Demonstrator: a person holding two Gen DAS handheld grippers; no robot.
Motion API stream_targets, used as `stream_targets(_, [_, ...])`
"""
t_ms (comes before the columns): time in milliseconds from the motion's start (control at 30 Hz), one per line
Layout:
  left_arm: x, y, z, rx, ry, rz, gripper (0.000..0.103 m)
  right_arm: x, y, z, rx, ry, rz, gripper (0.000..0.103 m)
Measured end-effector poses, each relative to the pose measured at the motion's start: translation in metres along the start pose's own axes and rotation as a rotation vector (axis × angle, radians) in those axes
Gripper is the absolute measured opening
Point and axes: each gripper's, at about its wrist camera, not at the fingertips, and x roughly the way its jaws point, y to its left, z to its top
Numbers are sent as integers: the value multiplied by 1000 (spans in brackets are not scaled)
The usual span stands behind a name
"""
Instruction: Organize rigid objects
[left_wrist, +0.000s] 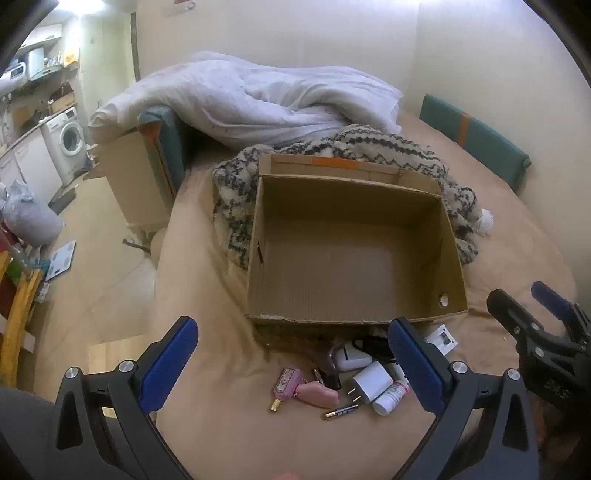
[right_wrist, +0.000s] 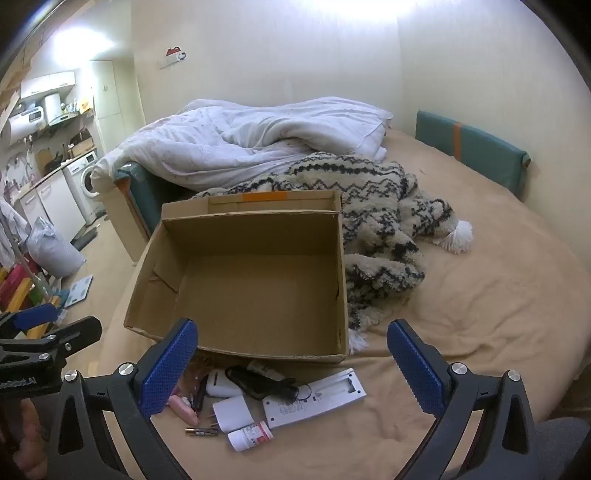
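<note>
Below the empty box (right_wrist: 255, 280) at frame bottom, my 2 grippers, left (left_wrist: 291, 363) and right (right_wrist: 291, 365), hang spread, gripping nothing, so I judge sorting unstarted; next I must pinch the pill bottle (right_wrist: 251, 436).

Pretty clearly someone's small studio flat, bedroom and kitchen sharing one room. Most of the frame is a bed with a tan sheet (right_wrist: 461, 295), a rumpled white duvet (right_wrist: 258, 140) piled at the far end and a shaggy cream-and-black zigzag throw blanket (right_wrist: 376, 206) next to it. A teal padded headboard cushion with an orange stripe (right_wrist: 472, 147) leans on the cream wall at the upper right. Over at the left edge there's a white front-loading washing machine (left_wrist: 70, 140) under a counter, white wall cabinets (right_wrist: 48, 83) above, and a white bathroom scale (left_wrist: 61, 258) on the tiled floor.
</note>
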Motion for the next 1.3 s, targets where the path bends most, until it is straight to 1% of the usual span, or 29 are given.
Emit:
stream_targets(100, [3, 1, 1, -3, 12, -2, 103, 1, 1, 0, -5, 7, -3, 103])
stream_targets(133, [-1, -1, -2, 5, -24, 8, 103, 0, 0, 0, -2, -3, 0, 103])
stream_targets(200, [-1, -1, -3, 2, -25, 6, 103, 0, 0, 0, -2, -6, 0, 103])
stream_targets(267, [2, 2, 2, 9, -2, 7, 103, 0, 1, 0, -1, -7, -2, 103])
stream_targets(1300, [0, -1, -1, 14, -15, 20, 103, 3, 9, -1, -20, 2, 15, 103])
